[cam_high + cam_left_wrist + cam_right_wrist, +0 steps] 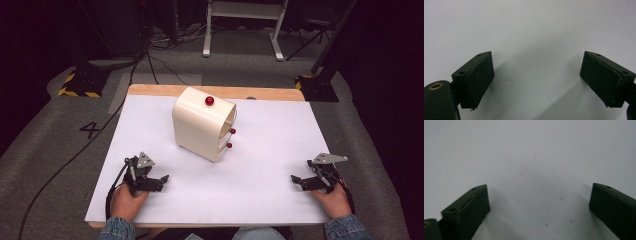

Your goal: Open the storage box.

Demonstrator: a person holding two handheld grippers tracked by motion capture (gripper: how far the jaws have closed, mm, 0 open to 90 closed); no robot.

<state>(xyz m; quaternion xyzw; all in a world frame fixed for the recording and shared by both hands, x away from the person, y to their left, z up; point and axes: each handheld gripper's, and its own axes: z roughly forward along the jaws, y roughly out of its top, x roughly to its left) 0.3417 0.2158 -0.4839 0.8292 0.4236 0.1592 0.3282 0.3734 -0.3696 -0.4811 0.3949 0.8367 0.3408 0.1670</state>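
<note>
A cream rounded cabinet (202, 123) stands on the white table sheet (260, 190), a little behind the middle. It carries one red knob (209, 101) on top and two smaller red knobs (231, 138) on its right-facing front. My left gripper (161, 181) rests near the front left of the sheet, well in front of the cabinet. Its jaws stand wide apart over bare sheet (536, 37) in the left gripper view. My right gripper (299, 182) lies at the front right, also open, with nothing but white sheet (536, 165) between its jaws.
The sheet lies on a wooden tabletop (150, 90) whose far edge shows behind the cabinet. Beyond it are grey carpet, a floor cable (75, 155), a white stand's legs (240, 30) and dark equipment bases with yellow-black tape (77, 85).
</note>
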